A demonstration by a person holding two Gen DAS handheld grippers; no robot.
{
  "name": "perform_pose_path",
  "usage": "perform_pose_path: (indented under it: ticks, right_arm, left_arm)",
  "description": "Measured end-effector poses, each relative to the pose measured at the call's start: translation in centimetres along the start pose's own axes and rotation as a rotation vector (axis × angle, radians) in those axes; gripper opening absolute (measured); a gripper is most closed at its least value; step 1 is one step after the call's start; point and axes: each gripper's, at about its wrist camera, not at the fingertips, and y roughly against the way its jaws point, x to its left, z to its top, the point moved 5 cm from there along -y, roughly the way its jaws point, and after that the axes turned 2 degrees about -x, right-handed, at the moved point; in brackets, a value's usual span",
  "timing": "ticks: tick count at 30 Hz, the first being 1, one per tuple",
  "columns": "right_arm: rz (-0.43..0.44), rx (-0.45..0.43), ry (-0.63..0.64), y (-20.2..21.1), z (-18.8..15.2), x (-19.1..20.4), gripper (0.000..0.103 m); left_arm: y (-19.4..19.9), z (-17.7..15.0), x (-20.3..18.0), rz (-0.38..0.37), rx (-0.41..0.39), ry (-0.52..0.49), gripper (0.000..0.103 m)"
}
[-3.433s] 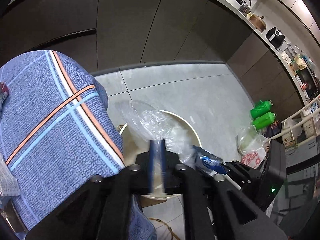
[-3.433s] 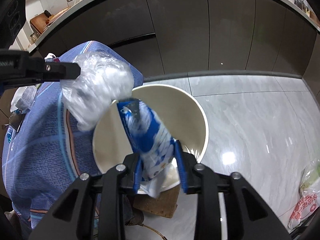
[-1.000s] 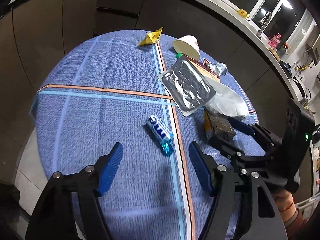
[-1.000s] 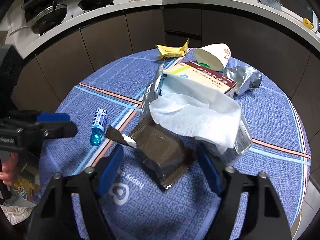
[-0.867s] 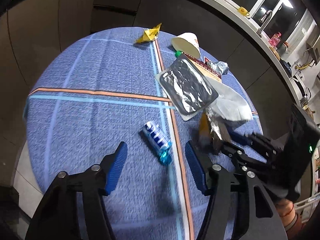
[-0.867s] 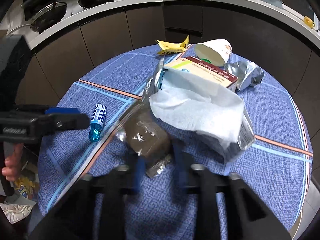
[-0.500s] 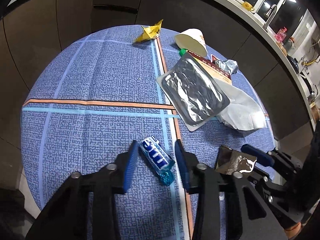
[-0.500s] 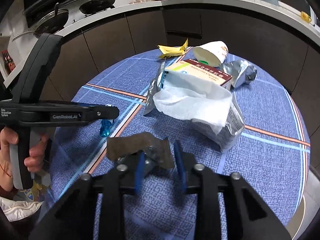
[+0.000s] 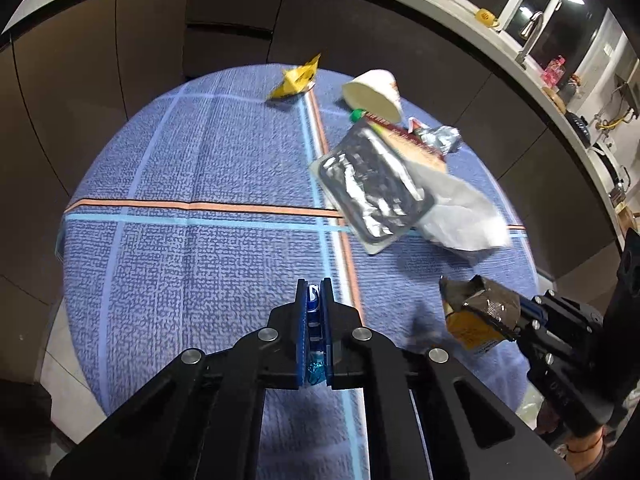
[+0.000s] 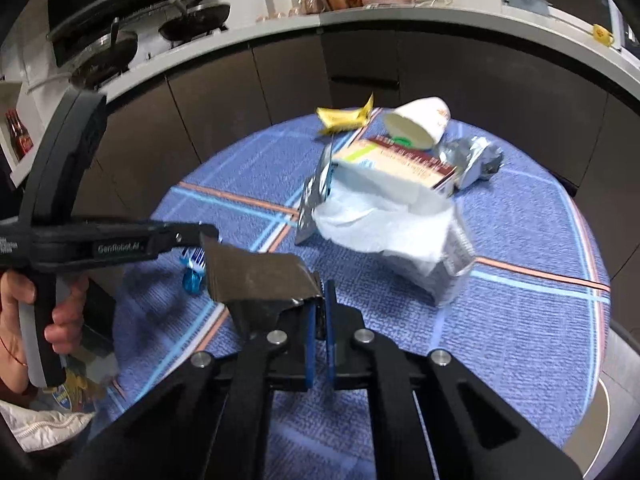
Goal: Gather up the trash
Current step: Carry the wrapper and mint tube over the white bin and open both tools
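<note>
My left gripper [image 9: 314, 292] is shut on a small blue candy roll [image 9: 313, 332], just above the blue round table [image 9: 200, 264]; the roll also shows in the right wrist view [image 10: 193, 270]. My right gripper [image 10: 319, 300] is shut on a brown foil wrapper [image 10: 256, 276] and holds it above the table; the wrapper shows in the left wrist view [image 9: 478, 312]. More trash lies on the far half: a silver foil pouch [image 9: 374, 190], a white tissue [image 10: 384, 220], a red-and-white box [image 10: 404, 160], a paper cup [image 10: 416, 122], a yellow wrapper [image 10: 346, 116] and crumpled foil [image 10: 476, 160].
Dark kitchen cabinets [image 9: 224, 12] curve around behind the table under a light counter. Pans sit on a stove [image 10: 160, 28] at the back left. Grey floor [image 10: 616, 384] shows past the table's right edge.
Both grippers left the bin and came over the table open. The left one closed on the candy roll. The right one closed on the brown wrapper and lifted it.
</note>
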Motion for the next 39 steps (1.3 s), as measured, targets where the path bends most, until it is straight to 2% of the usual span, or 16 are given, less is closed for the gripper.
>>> perform_pose_path:
  ticks: [8, 13, 19, 29, 34, 39]
  right_arm:
    - [-0.062, -0.129, -0.044, 7.6, 0.4, -1.6, 0.006]
    - [-0.144, -0.205, -0.076, 13.0, -0.4, -3.5, 0.006]
    - [-0.254, -0.250, -0.145, 18.0, -2.8, -7.0, 0.006]
    - [-0.394, -0.225, -0.315, 21.6, -9.4, -13.9, 0.006]
    - [-0.449, -0.179, -0.395, 21.1, -13.0, -17.3, 0.006]
    - [-0.471, -0.127, -0.461, 19.3, -15.5, -20.5, 0.007]
  left_arm:
    - [4.7, 0.7, -4.3, -0.089, -0.081, -0.079, 0.006]
    - [6.9, 1.2, -8.6, -0.195, -0.103, -0.134, 0.006]
    - [8.0, 1.2, -14.4, -0.334, -0.085, -0.195, 0.006]
    - [5.4, -0.7, -26.1, -0.464, -0.005, -0.382, 0.006]
    - [2.4, -2.0, -30.6, -0.490, 0.054, -0.459, 0.006]
    - [-1.3, -2.7, -33.2, -0.501, 0.096, -0.496, 0.006]
